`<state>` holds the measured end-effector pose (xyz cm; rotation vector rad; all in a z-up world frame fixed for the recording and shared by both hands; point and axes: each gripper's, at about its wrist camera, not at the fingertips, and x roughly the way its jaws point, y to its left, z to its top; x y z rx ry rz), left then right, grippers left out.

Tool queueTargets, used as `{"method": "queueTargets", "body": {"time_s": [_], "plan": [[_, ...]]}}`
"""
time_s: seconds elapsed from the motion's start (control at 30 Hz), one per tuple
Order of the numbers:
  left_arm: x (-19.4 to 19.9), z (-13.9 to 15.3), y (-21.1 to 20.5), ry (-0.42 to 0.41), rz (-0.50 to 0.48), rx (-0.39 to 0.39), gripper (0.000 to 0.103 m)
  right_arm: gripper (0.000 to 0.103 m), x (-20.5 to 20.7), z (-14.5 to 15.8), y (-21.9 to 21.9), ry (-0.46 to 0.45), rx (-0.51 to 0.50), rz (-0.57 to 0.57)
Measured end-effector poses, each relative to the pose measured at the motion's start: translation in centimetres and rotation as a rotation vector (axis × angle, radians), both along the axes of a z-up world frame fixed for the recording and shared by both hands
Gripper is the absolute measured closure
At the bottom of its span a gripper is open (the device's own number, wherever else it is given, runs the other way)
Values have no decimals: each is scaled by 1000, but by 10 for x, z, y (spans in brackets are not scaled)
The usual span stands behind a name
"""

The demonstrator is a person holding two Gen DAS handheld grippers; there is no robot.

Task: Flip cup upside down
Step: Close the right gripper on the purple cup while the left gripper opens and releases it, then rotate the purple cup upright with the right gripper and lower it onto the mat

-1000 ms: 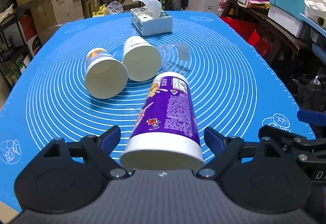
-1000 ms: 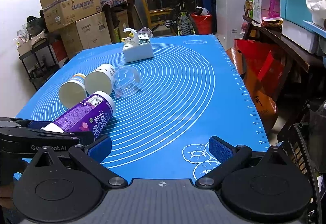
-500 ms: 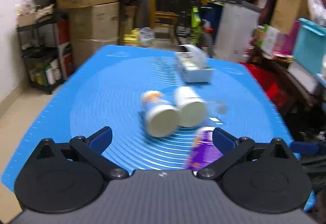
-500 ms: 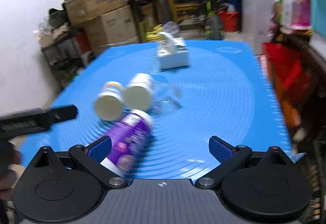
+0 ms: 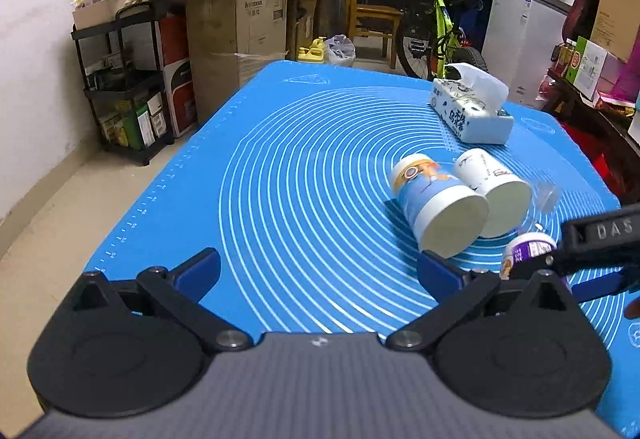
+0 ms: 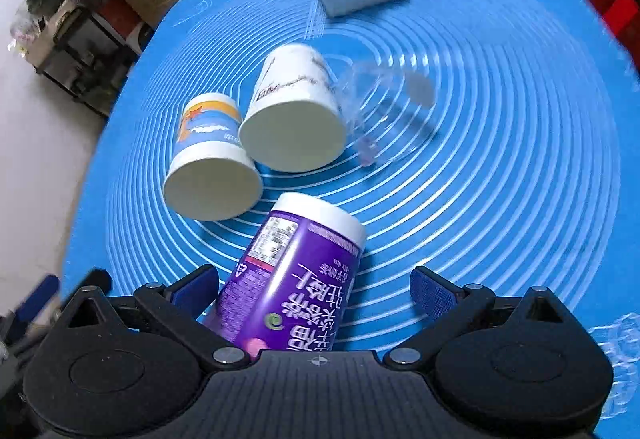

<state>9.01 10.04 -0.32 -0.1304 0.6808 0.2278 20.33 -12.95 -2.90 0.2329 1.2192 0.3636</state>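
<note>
Hovering low, right claw (image 6: 314, 285) spread around purple cup (image 6: 292, 275) — left claw (image 5: 316, 271) spread, empty.

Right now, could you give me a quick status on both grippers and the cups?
Both open. Right gripper straddles the toppled purple cup, not clamped. Left gripper holds nothing. Two paper cups lie just beyond.
</note>
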Motion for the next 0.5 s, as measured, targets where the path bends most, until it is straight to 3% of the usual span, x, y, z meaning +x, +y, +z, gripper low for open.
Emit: {"method": "queueTargets", "body": {"time_s": [0.13, 0.17, 0.23, 0.3, 0.43, 0.5], "plan": [[-1, -2, 4, -1, -4, 9, 0, 7, 5, -10, 0, 61, 66, -16], [-1, -3, 5, -1, -5, 4, 0, 10, 5, -11, 0, 69, 85, -16], [-1, -5, 7, -1, -6, -4, 0, 26, 5, -8, 2, 63, 130, 14], [-1, -6, 7, 1, -6, -9, 0, 27, 2, -7, 1, 63, 145, 18], [-1, -6, 5, -3, -14, -16, 0, 27, -12, 2, -3, -5, 147, 45], [-2, -4, 2, -10, -19, -12, 0, 28, -24, 14, -4, -92, 109, 63]]}}
